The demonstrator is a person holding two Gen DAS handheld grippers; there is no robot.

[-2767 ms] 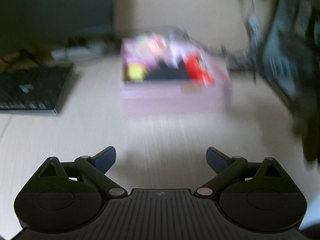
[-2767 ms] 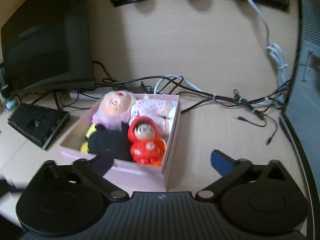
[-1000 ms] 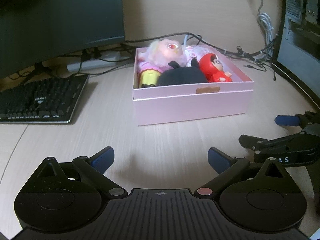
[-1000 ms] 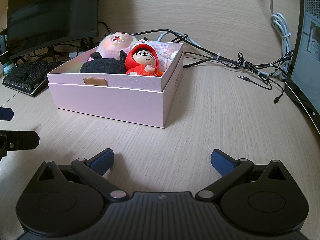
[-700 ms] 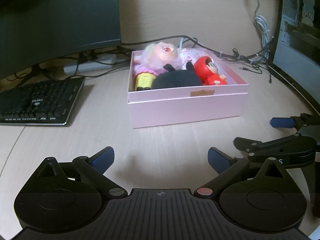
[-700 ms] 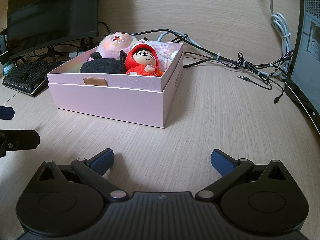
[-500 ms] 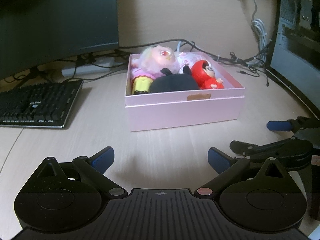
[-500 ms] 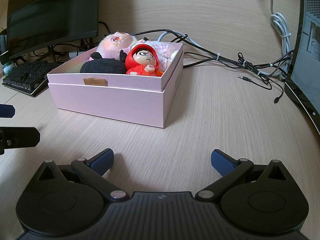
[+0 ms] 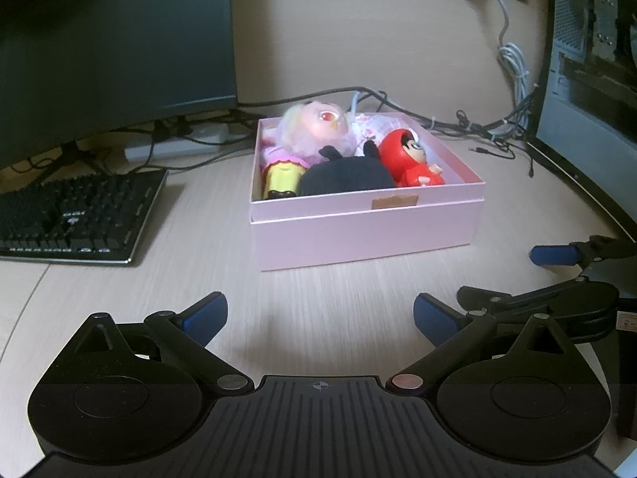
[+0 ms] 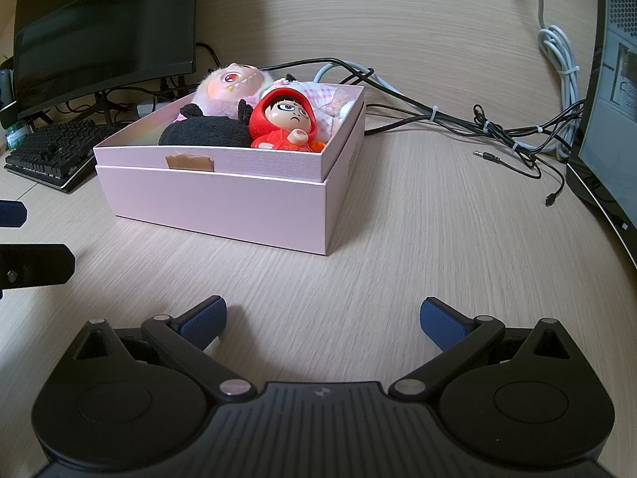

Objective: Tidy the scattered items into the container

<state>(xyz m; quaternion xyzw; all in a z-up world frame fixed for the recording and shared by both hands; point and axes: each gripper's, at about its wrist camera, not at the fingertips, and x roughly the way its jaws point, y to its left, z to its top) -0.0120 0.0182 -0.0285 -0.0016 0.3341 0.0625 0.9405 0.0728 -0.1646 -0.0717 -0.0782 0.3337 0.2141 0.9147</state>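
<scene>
A pink box (image 9: 366, 231) (image 10: 223, 199) stands on the wooden desk. Inside it lie a pink furry doll (image 9: 314, 127) (image 10: 233, 81), a black plush (image 9: 346, 177) (image 10: 203, 131), a red-hooded figure (image 9: 410, 157) (image 10: 284, 119) and a pale pink checked toy (image 10: 318, 99). My left gripper (image 9: 320, 312) is open and empty, low over the desk in front of the box. My right gripper (image 10: 322, 318) is open and empty too, in front of the box's right corner. In the left wrist view the right gripper's fingers (image 9: 553, 255) show at the right edge.
A black keyboard (image 9: 75, 215) (image 10: 47, 155) lies left of the box under a dark monitor (image 9: 111, 47) (image 10: 103, 28). Loose cables (image 10: 497, 135) run behind and right of the box. A computer case (image 9: 589, 79) stands at the right.
The left gripper has drawn back and swung slightly, so the box sits farther off and more to the centre. The right gripper has held still. Both stay open.
</scene>
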